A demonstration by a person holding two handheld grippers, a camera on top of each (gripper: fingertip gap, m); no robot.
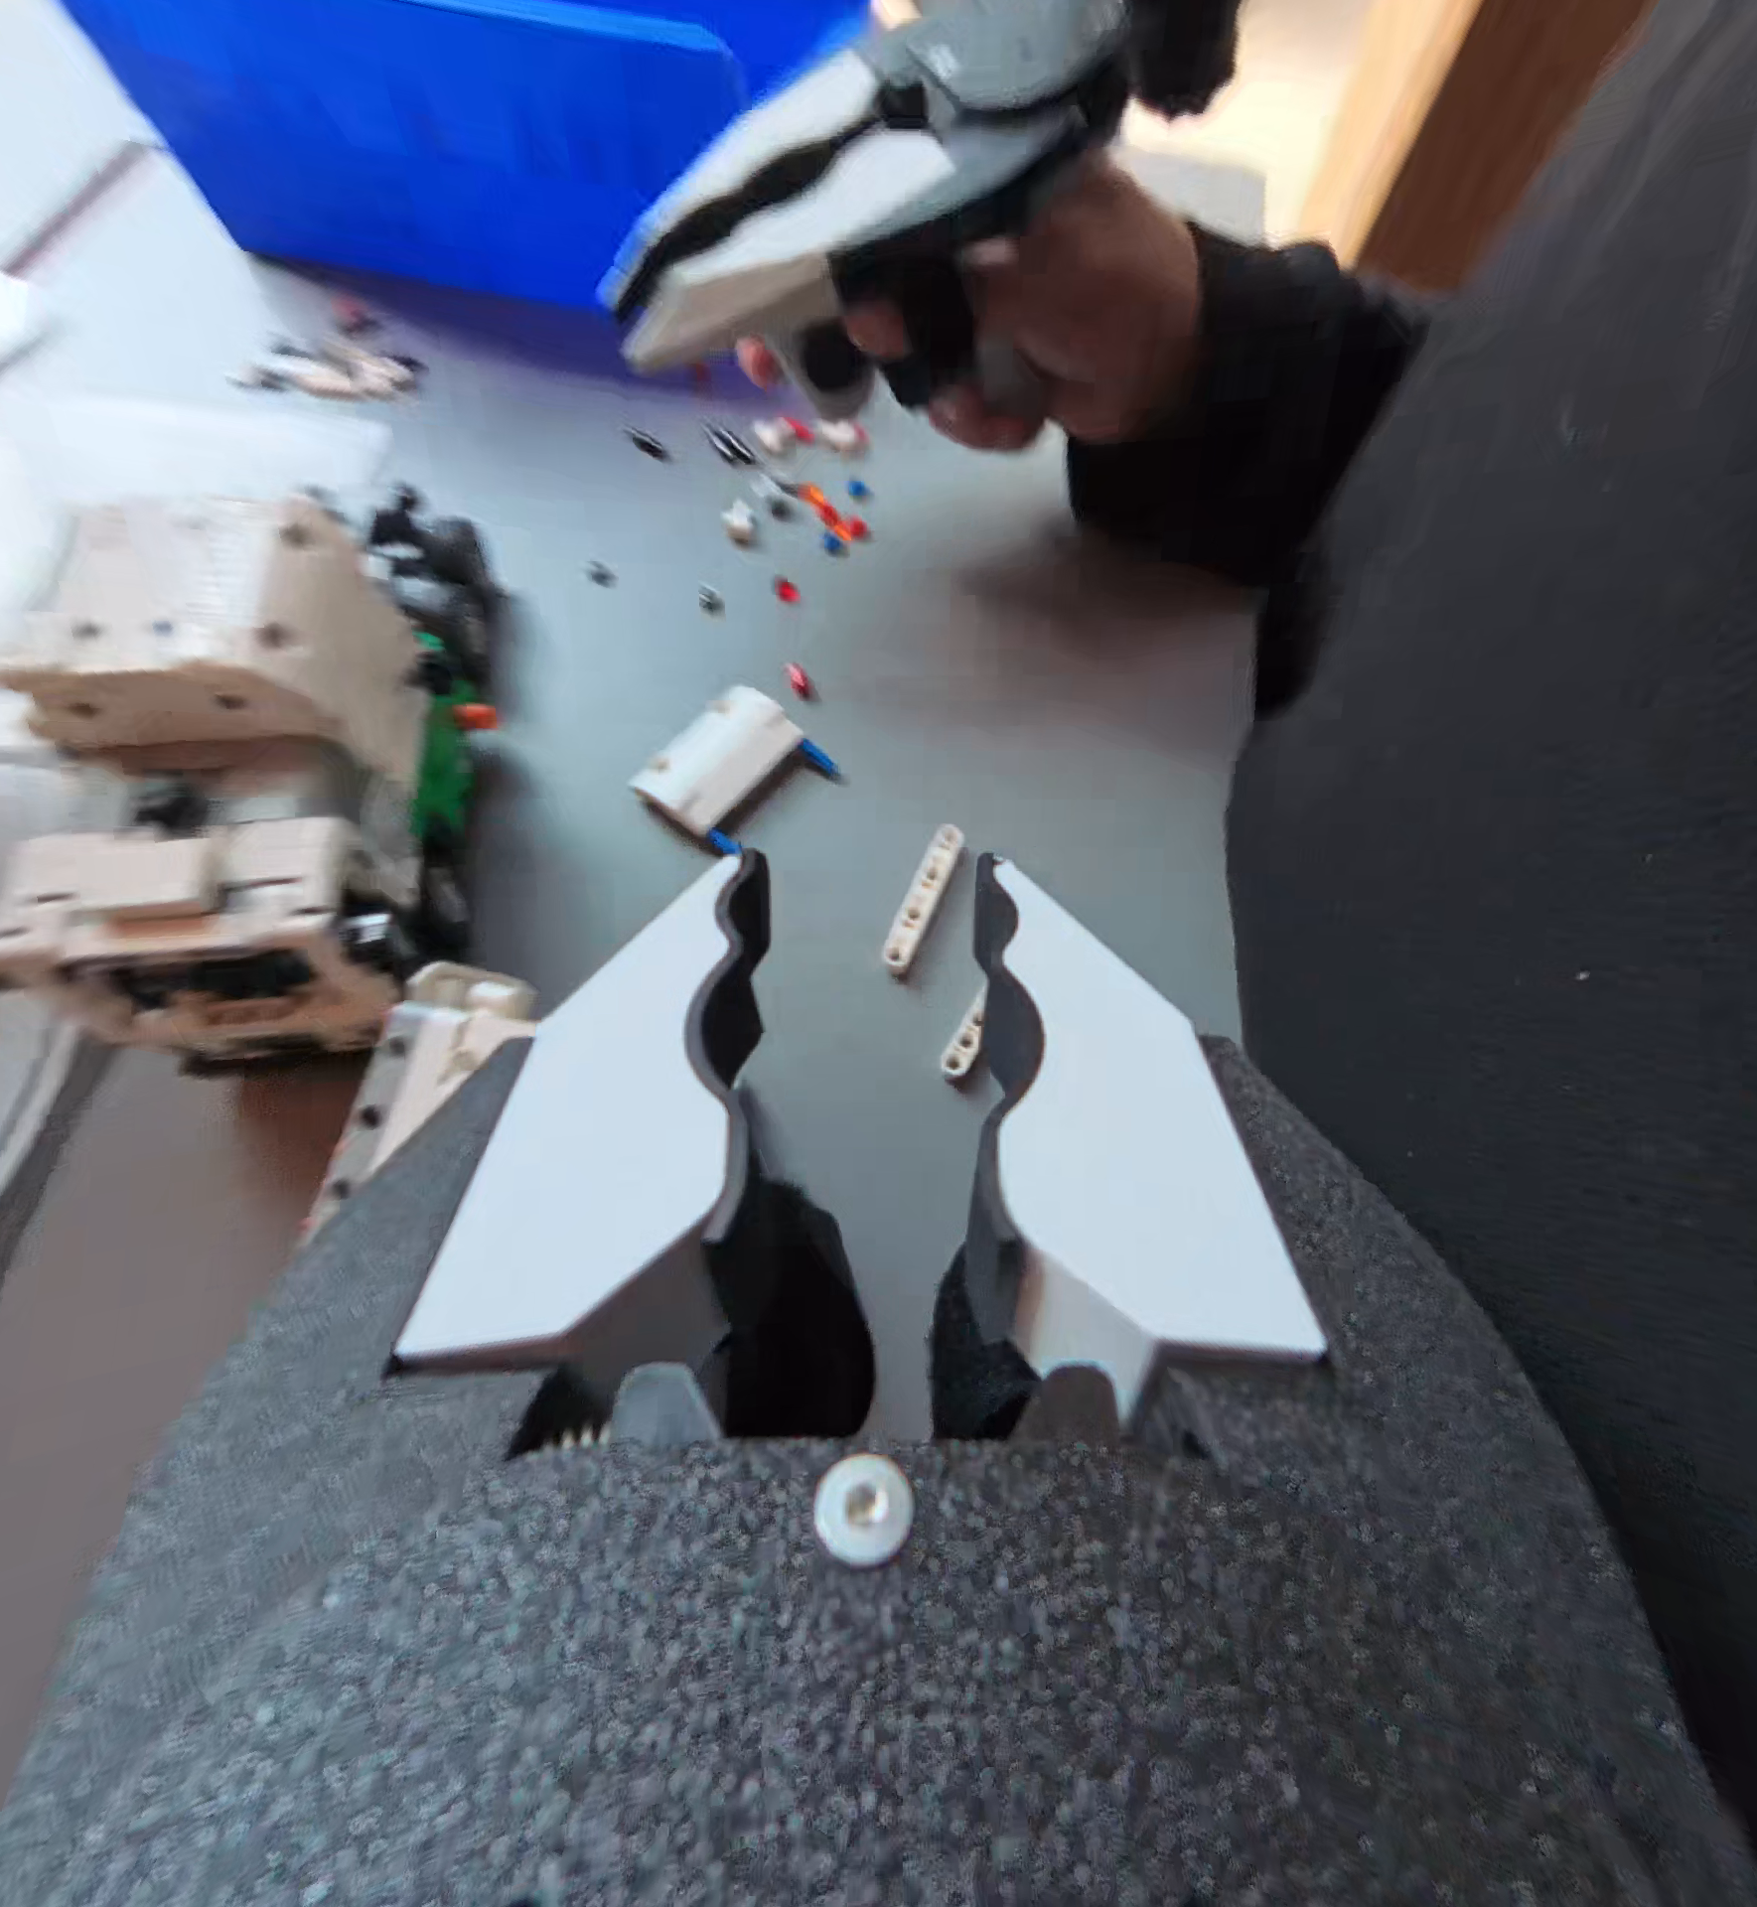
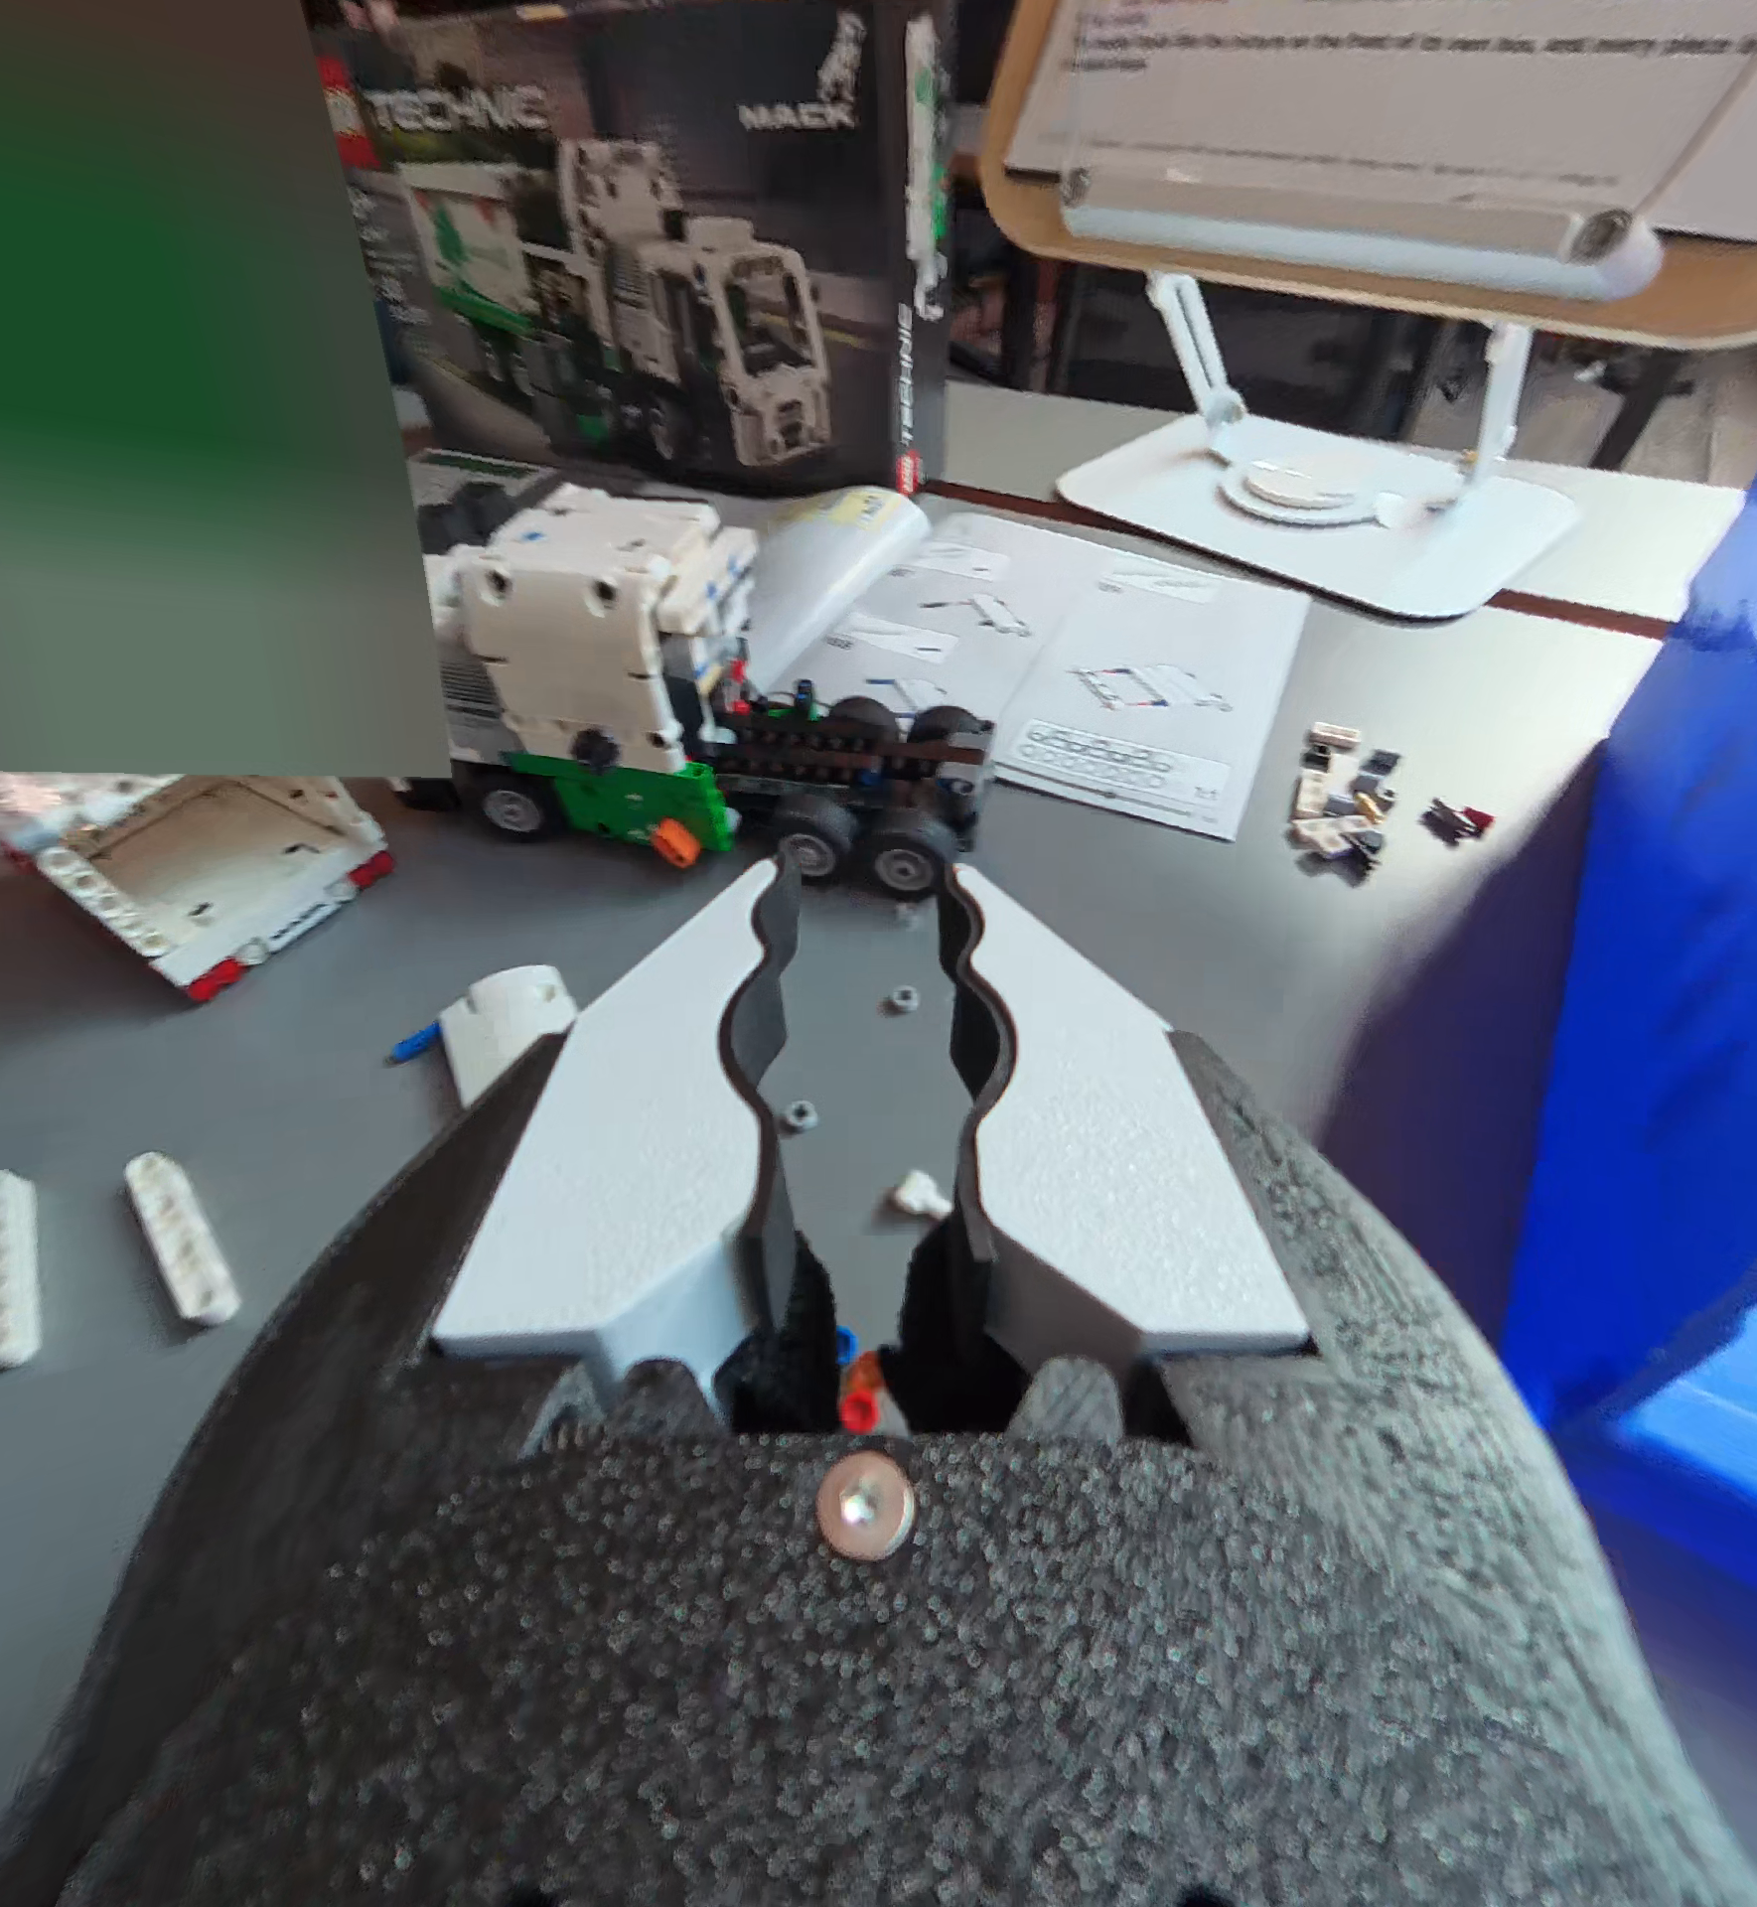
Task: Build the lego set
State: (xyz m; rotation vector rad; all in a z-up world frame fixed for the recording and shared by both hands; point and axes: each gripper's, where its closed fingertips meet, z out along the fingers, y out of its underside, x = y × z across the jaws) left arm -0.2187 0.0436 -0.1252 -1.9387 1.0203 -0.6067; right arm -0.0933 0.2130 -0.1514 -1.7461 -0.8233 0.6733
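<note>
In the left wrist view my left gripper is open and empty, low over the grey table. A white lego beam lies between its fingertips, and a second beam is partly hidden by the right finger. A white panel with blue pins lies just ahead. The part-built white and green truck stands at the left. My right gripper is open and empty, pointing at the truck's rear wheels. It also shows in the left wrist view, held by a hand.
A blue bin stands at the right. The set's box, an open instruction booklet and a white stand are behind. A white truck body section, two beams and small loose parts lie around.
</note>
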